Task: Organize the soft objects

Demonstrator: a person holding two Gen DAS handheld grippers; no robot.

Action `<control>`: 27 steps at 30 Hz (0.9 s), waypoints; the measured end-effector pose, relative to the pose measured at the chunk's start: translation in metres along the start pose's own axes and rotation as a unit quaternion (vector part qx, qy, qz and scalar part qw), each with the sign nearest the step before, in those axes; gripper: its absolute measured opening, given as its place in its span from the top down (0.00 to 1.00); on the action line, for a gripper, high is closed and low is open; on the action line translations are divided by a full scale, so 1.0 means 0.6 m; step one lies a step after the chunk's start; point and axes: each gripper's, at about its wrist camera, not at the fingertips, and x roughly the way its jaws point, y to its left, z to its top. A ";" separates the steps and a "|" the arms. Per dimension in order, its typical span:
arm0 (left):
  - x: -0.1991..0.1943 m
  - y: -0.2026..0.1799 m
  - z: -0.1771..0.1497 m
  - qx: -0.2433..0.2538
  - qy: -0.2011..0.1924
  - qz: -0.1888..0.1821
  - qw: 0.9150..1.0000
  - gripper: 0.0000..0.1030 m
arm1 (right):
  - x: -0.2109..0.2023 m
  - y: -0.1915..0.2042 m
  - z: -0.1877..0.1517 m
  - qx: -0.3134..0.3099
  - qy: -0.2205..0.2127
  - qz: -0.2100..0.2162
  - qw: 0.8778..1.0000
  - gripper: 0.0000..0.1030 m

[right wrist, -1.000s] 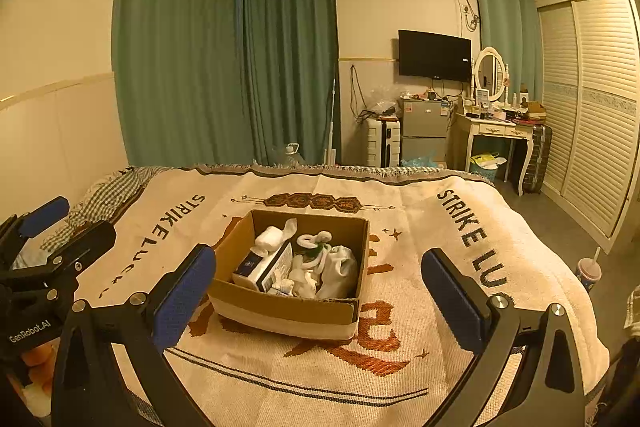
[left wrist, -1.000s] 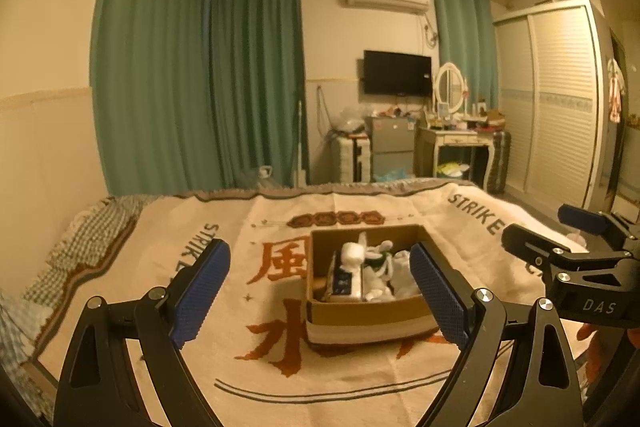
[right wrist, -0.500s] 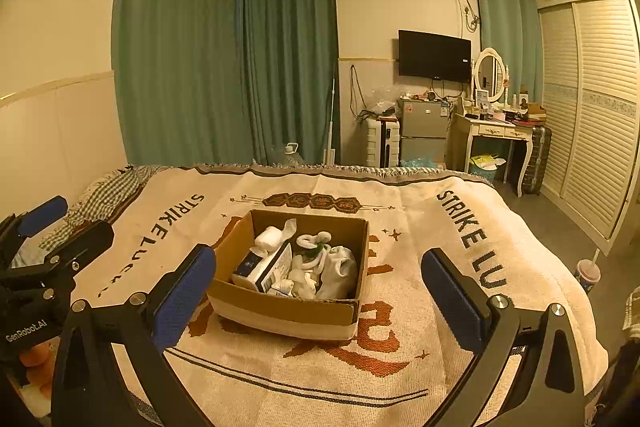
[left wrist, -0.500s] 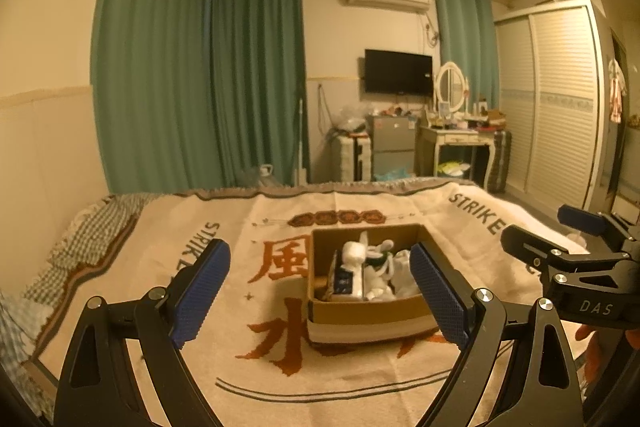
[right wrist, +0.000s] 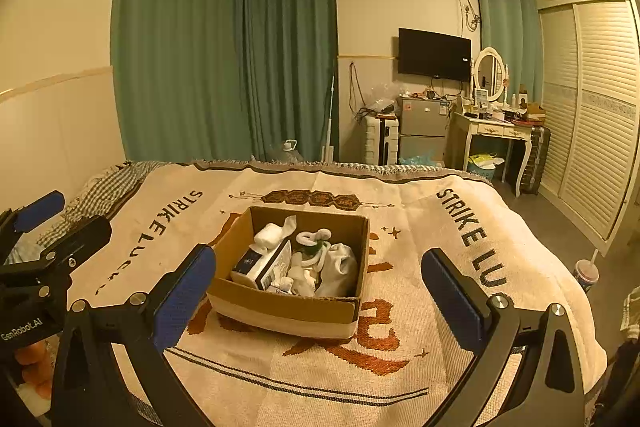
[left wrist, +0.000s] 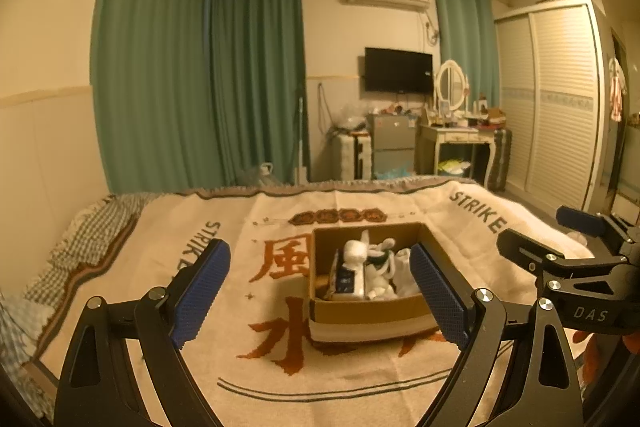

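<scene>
A cardboard box (right wrist: 288,311) is set near the middle of the blanket (right wrist: 420,359) on the bed. Soft white things (right wrist: 338,269) and a small blue carton (right wrist: 256,263) are piled inside it. The left gripper (left wrist: 320,291) is held wide apart, with nothing in it. The right gripper (right wrist: 320,295) is spread wide too, and nothing is gripped. Both are held above the blanket's near edge.

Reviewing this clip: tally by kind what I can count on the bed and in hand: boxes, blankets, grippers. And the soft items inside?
Cardboard box: 1
Printed blanket: 1
Grippers: 2, left gripper and right gripper, both open and empty
Total: 4
The box holds whitish soft items and a dark-and-white carton; the soft items overlap too much to count.
</scene>
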 end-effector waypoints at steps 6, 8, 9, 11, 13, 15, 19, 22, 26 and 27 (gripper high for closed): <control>0.000 0.000 -0.003 0.001 0.001 0.001 1.000 0.10 | -0.001 0.002 0.000 -0.001 -0.001 0.001 1.000 0.00; 0.000 0.000 -0.003 0.000 0.001 0.001 1.000 0.10 | 0.000 0.002 0.000 0.000 0.000 0.001 1.000 0.00; 0.000 0.000 -0.003 0.000 0.001 0.001 1.000 0.10 | 0.000 0.002 0.000 0.000 -0.001 0.000 1.000 0.00; 0.000 0.000 -0.004 0.000 0.001 0.001 1.000 0.10 | 0.000 0.002 -0.001 0.001 0.000 0.000 1.000 0.00; 0.000 0.000 -0.003 0.000 0.001 0.001 1.000 0.10 | 0.000 0.002 0.000 0.001 0.000 0.000 1.000 0.00; 0.000 0.000 -0.003 0.000 0.001 0.001 1.000 0.10 | 0.000 0.002 0.000 0.002 0.000 0.001 1.000 0.00; -0.002 -0.002 -0.006 -0.002 0.002 0.001 1.000 0.10 | 0.001 0.002 -0.001 0.002 0.002 -0.002 1.000 0.00; -0.002 -0.001 -0.007 -0.002 0.001 0.000 1.000 0.10 | 0.002 0.002 -0.002 0.004 0.003 -0.003 1.000 0.00; -0.001 -0.001 -0.008 -0.003 0.005 -0.004 1.000 0.10 | 0.003 0.003 -0.003 0.005 0.004 -0.002 1.000 0.00; 0.000 0.000 -0.008 -0.004 0.007 -0.005 1.000 0.10 | 0.003 0.003 -0.003 0.005 0.004 -0.002 1.000 0.00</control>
